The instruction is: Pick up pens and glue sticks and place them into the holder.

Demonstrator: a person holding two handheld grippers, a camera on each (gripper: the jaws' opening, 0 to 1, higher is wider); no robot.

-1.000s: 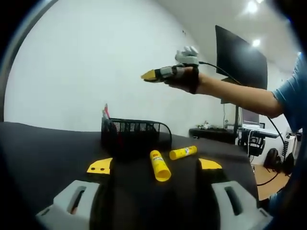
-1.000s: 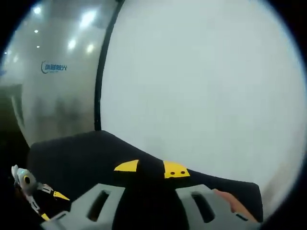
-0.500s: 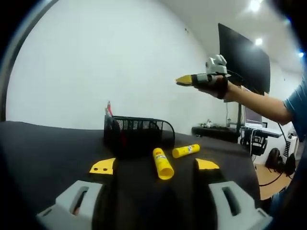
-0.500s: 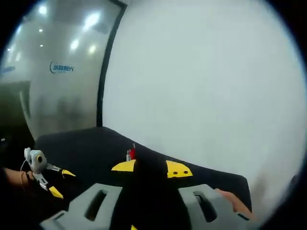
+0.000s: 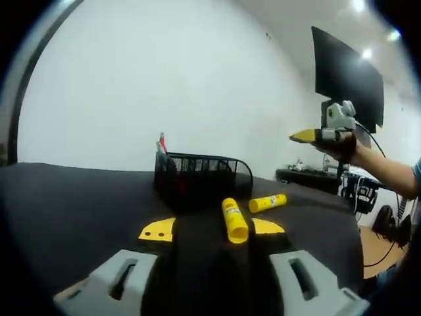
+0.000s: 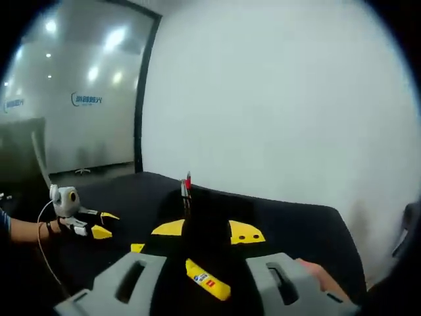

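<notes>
Grey grippers, yellow-tipped jaws; black cable; blue sleeve [image 5: 416, 178].

glass wall [image 6: 72, 118] | blue logo lettering | characters illegible

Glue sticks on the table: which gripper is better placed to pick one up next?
Left, probably. The left gripper sits low and open with the nearer glue stick between its tips. The right gripper is raised off to the side, above the table.
</notes>
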